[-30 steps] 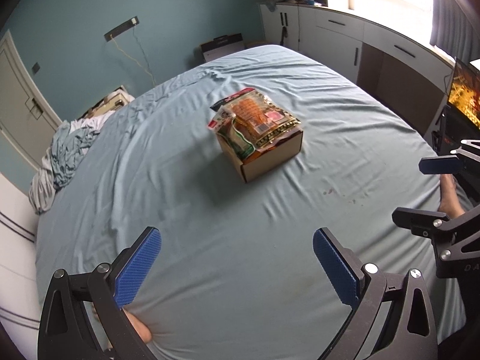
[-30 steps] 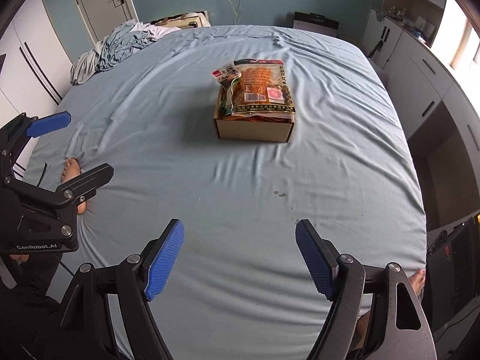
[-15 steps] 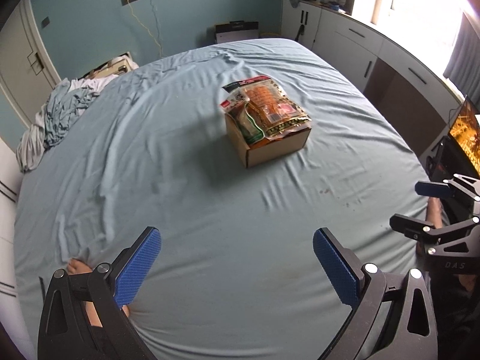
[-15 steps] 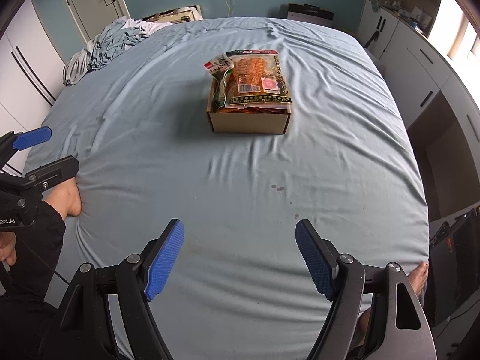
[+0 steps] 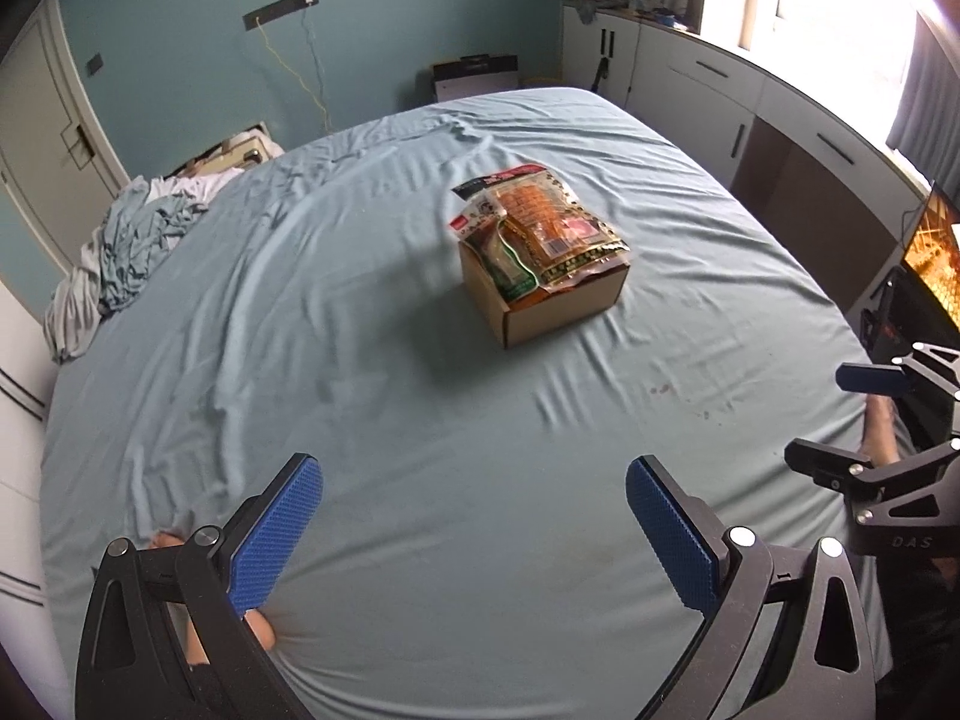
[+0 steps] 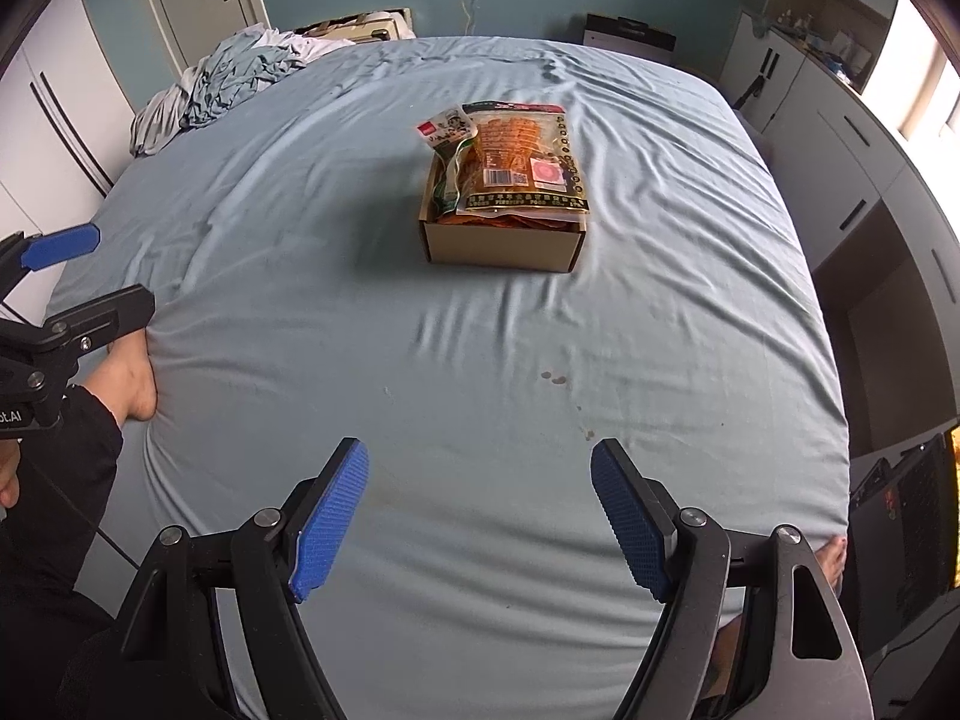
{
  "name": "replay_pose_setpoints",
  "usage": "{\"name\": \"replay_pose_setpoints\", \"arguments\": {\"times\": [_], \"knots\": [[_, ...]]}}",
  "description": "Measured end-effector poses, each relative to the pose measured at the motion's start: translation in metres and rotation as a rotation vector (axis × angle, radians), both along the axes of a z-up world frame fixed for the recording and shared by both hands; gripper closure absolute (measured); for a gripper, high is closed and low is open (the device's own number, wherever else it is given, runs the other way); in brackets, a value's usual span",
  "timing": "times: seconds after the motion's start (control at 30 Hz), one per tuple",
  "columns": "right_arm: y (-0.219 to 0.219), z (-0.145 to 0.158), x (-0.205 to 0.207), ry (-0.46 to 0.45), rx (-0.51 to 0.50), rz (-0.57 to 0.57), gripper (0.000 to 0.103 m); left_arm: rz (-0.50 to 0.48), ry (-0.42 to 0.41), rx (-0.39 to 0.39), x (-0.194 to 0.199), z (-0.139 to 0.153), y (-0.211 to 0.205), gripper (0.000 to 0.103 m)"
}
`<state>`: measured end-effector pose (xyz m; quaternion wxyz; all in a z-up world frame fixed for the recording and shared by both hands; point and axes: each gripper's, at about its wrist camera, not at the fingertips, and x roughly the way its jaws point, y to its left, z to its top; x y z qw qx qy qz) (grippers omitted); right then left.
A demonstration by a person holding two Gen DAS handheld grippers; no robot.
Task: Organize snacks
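Note:
A small cardboard box [image 5: 558, 306] [image 6: 501, 246] sits near the middle of a blue-sheeted bed [image 5: 360, 360] [image 6: 300, 300]. Snack packets fill it: a large orange packet [image 5: 555, 225] [image 6: 519, 156] lies on top, and a green-and-white packet [image 5: 501, 252] [image 6: 447, 135] sticks out at its left. My left gripper [image 5: 474, 516] stands open over the near part of the bed, well short of the box, nothing between its blue pads. My right gripper [image 6: 480, 504] is open too, empty, also well short of the box. Each gripper shows at the other view's edge.
A heap of crumpled bedding [image 5: 132, 240] [image 6: 228, 78] lies at the bed's far left corner. White cabinets [image 5: 750, 108] run along the right wall under a bright window. A lit screen [image 5: 936, 252] stands at the right. A person's bare feet [image 6: 135, 378] rest at the bed's near edge.
The left wrist view has rolled, so the box now sits further right and lower in it. Both grippers stay open and empty. The box and packets have not moved on the bed.

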<state>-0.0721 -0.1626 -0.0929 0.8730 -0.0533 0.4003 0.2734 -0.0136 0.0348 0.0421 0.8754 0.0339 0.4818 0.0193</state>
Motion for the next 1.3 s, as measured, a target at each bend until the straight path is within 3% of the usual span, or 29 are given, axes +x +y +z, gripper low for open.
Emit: {"name": "replay_pose_setpoints", "arguments": {"times": [0.17,0.8,0.93,1.3], "knots": [[0.006,-0.001,-0.004,-0.014,-0.023,0.013,0.027,0.015,-0.011,0.055,0.000,0.001,-0.001,0.000],[0.013,-0.004,-0.002,0.000,-0.045,0.008,0.027,-0.012,0.017,0.067,-0.001,-0.012,-0.008,0.000],[0.014,-0.004,-0.001,0.002,-0.051,0.008,0.027,-0.034,0.018,0.036,-0.004,-0.013,-0.012,0.000],[0.018,-0.005,-0.004,-0.001,-0.068,0.008,0.027,-0.044,0.041,0.068,-0.004,-0.017,-0.017,0.000]]}}
